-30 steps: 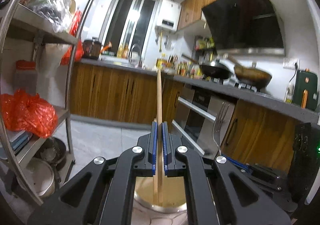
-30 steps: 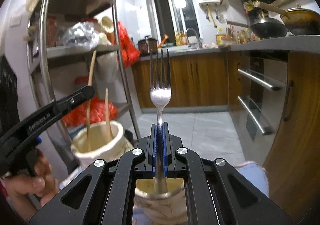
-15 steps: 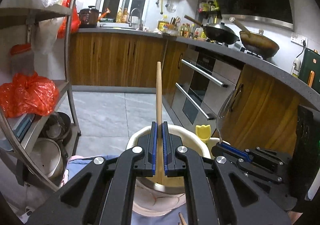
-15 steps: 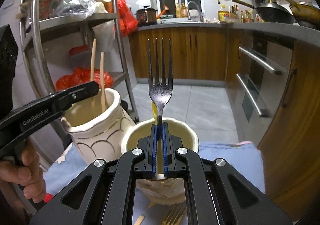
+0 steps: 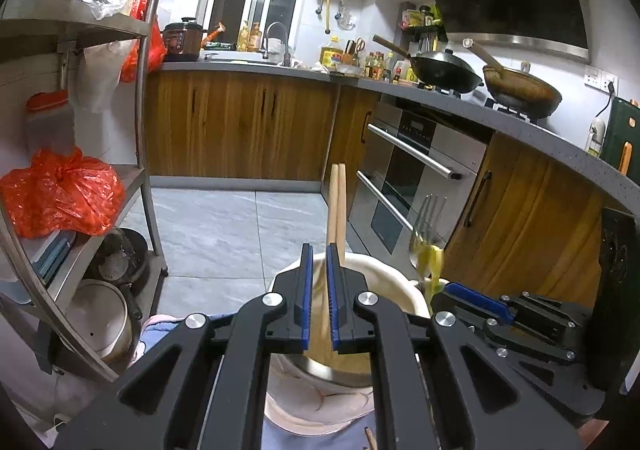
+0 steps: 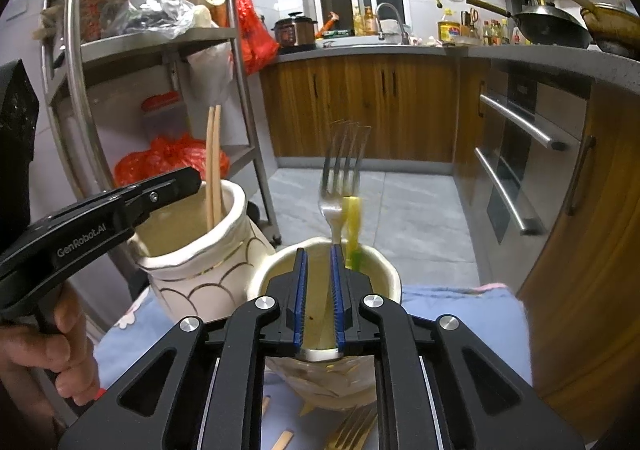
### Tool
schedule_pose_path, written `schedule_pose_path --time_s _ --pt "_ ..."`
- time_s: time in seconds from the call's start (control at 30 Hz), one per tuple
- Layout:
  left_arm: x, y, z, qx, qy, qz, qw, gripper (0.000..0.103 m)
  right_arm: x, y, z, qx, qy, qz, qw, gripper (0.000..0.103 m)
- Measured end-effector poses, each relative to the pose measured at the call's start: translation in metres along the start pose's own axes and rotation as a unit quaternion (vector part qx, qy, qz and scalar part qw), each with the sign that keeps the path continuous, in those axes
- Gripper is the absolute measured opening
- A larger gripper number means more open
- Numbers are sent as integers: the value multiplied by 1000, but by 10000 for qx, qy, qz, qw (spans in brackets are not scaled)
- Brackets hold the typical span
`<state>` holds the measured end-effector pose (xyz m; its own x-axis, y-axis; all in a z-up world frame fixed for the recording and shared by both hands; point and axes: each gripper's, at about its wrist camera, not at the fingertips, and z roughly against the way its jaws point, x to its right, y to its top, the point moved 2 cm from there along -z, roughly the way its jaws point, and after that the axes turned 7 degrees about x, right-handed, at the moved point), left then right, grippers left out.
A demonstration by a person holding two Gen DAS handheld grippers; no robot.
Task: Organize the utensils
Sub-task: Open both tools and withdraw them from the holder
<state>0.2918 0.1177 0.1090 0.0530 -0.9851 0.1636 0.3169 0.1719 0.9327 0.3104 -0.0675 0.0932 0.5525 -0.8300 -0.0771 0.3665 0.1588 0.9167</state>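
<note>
On the blue cloth (image 6: 460,314), both opening tools (image 5: 318,292) (image 6: 319,284) hover empty over cups holding chopsticks (image 5: 336,206) and fork (image 6: 340,186).

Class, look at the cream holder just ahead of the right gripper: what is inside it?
In the cream holder stands a silver fork, tines up, beside a yellow-green utensil, blurred. Their lower ends and the holder's bottom are hidden by its wall and the gripper's fingers.

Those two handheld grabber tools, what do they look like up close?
Both the left gripper and the right gripper are matte black plastic frames with triangular cut-outs, round silver pivot bolts and two slim fingers lined with ridged blue pads. White "GenRobot.AI" lettering marks the left one's side. No cables or sleeves show.
</note>
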Motion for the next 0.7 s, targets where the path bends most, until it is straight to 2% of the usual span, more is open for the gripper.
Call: schedule_pose_path --time_s 0.03,0.1,0.3,0.43,0.63,0.7 --pt "-1 1 2 31 5 -2 10000 13 0 1 2 30 2 -2 10000 17" --pt "-1 3 8 119 26 -21 9999 39 1 4 10 125 14 -25 9999 19" --pt "-1 4 26 295 69 -134 9995 47 3 9 27 254 -32 49 9997 23" --pt "-5 -10 35 184 164 -182 9995 52 7 3 40 257 -77 52 9996 28" --pt "-15 -34 61 169 281 -111 9994 54 19 -18 59 118 -122 -78 9998 29" --pt "-18 -41 78 399 292 7 9988 54 24 -26 64 48 -143 -121 9998 29"
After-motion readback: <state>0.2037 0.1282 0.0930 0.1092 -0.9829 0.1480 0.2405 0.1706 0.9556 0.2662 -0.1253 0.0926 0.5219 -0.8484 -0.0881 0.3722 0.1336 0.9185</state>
